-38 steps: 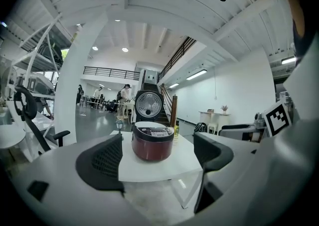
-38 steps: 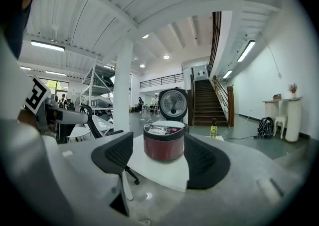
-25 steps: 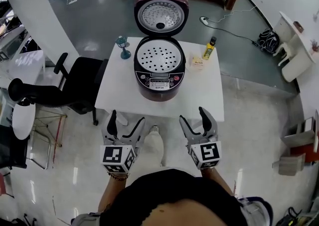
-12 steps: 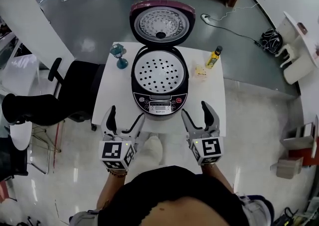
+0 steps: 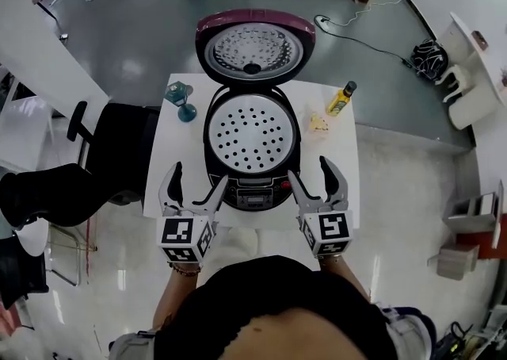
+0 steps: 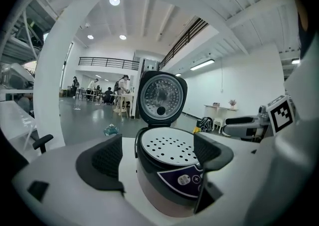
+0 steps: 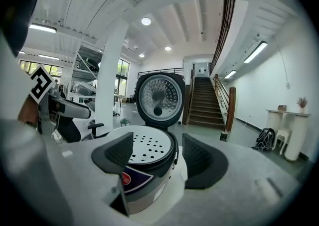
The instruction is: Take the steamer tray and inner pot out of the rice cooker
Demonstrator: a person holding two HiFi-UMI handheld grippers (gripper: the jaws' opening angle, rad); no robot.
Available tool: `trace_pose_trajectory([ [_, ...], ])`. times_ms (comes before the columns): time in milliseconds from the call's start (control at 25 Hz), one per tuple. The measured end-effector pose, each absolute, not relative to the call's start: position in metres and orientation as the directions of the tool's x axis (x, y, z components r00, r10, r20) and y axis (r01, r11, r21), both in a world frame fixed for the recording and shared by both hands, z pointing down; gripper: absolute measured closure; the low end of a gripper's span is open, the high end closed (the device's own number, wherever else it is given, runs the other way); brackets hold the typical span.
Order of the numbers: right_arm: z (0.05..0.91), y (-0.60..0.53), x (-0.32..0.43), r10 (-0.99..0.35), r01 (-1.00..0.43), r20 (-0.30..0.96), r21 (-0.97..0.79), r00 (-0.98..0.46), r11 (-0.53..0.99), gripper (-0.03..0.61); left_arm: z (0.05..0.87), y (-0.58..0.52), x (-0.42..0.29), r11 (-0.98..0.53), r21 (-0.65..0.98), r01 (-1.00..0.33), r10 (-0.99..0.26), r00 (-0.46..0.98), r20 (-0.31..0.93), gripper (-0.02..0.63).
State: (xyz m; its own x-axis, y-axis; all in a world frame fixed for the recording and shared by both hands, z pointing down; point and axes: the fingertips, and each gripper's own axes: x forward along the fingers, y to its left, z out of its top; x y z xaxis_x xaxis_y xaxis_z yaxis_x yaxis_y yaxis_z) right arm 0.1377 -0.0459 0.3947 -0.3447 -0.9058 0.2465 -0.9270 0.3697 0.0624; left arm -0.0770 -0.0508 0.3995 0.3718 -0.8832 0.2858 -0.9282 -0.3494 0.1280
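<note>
Steamer tray (image 5: 250, 132): seated in the open rice cooker (image 5: 253, 192).
Left hand-held gripper (image 5: 196, 180): jaws apart, empty, beside the cooker's front.
Right hand-held gripper (image 5: 310, 174): apart, empty too.
Advice: pinch opposite tray rims, lift level.

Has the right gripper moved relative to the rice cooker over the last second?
Yes. The right gripper has come forward past the near edge of the table and now sits open beside the rice cooker.
</note>
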Motion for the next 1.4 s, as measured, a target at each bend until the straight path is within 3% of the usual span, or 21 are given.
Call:
trace_pose_trajectory([
  [440,0.41,-0.109,0.141,-0.909,-0.939,0.313,0.113,-0.275,0.323,0.275,0.416,-0.117,-0.081,-0.371,0.106,-0.922,-0.859,0.385,0.338,0.188],
  [680,0.429,-0.138,0.141,-0.896,-0.897,0.405,0.307,-0.181,0.32,0.275,0.439,-0.146,-0.075,-0.413,0.041,-0.91,-0.82,0.391,0.418,0.187],
  [1080,0.458,-0.172,0.131,-0.8,-0.856,0.57,0.304,-0.187,0.417,0.275,0.467,-0.174,-0.056,-0.556,-0.077,-0.828,-0.695,0.412,0.589,0.189],
  [1400,0.492,-0.193,0.129,-0.655,-0.729,0.745,0.376,-0.13,0.572,0.275,0.488,-0.192,-0.048,-0.626,-0.129,-0.769,-0.589,0.358,0.724,0.189],
])
